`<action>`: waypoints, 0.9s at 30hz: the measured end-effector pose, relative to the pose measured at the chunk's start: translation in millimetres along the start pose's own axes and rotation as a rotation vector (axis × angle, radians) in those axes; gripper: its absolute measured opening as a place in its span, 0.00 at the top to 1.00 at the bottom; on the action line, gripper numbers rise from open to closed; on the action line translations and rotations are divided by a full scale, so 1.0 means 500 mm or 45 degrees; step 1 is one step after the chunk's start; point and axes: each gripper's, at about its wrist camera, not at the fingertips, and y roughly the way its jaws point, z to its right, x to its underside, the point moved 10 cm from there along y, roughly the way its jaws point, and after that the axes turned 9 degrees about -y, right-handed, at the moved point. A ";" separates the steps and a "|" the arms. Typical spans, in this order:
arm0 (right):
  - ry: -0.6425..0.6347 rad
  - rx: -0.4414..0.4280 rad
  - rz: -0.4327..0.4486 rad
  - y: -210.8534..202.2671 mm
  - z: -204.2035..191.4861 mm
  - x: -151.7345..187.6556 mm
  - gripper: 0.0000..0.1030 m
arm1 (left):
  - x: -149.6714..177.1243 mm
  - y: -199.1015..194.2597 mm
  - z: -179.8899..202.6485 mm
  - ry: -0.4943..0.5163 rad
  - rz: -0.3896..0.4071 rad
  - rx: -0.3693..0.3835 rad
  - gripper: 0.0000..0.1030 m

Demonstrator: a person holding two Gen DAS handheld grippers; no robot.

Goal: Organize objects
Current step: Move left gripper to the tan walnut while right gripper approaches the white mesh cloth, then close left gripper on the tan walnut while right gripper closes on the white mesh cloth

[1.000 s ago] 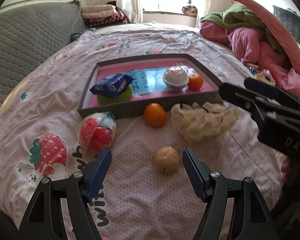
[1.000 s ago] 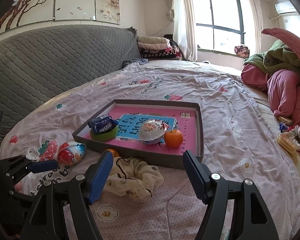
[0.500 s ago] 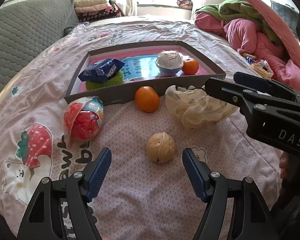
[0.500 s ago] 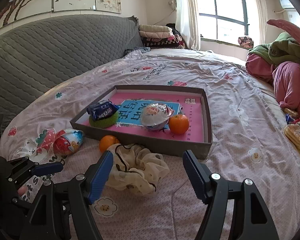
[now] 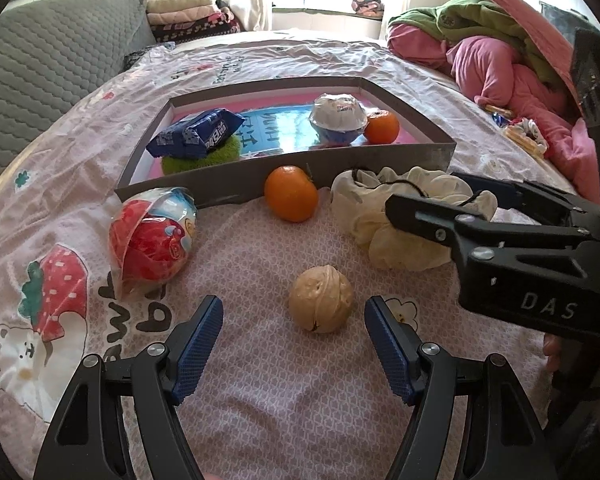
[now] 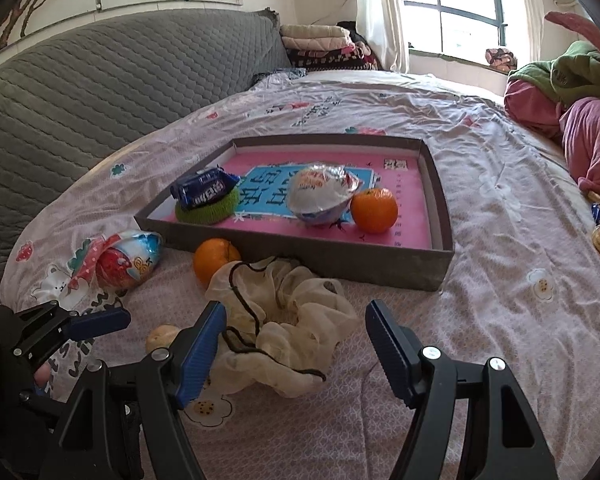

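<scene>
A grey tray [image 5: 228, 184] [image 6: 340, 256] on the bed holds a blue snack packet [image 5: 198, 134] on a green pad, a foil-lidded cup [image 5: 338, 118] and an orange [image 5: 382, 126]. In front of it lie a second orange [image 5: 291, 193], a red toy egg in wrap [image 5: 152, 236], a cream scrunchie [image 5: 404, 220] [image 6: 280, 320] and a walnut [image 5: 321, 304]. My left gripper [image 5: 294, 338] is open, just short of the walnut. My right gripper [image 6: 296, 340] is open over the scrunchie's near edge, touching nothing.
A grey quilted headboard [image 6: 100, 80] runs along the left. Pink and green bedding [image 5: 500, 60] is heaped at the right, with small snack packets [image 5: 524, 136] beside it. Folded blankets [image 6: 320, 40] sit by the window.
Both grippers have sunk toward the bed and tilted down. The walnut now sits closer between my left fingers, and the scrunchie closer under my right ones. Both stayed open.
</scene>
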 end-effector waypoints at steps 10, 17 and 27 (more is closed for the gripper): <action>0.040 -0.057 -0.030 0.032 0.004 0.011 0.30 | -0.006 0.019 -0.001 -0.009 0.010 0.017 0.28; 0.047 -0.110 -0.013 0.033 -0.001 0.007 0.43 | -0.011 0.025 -0.002 -0.023 0.030 0.018 0.29; -0.060 -0.081 0.001 0.024 -0.023 0.001 0.60 | -0.021 0.028 -0.011 -0.062 0.042 0.017 0.40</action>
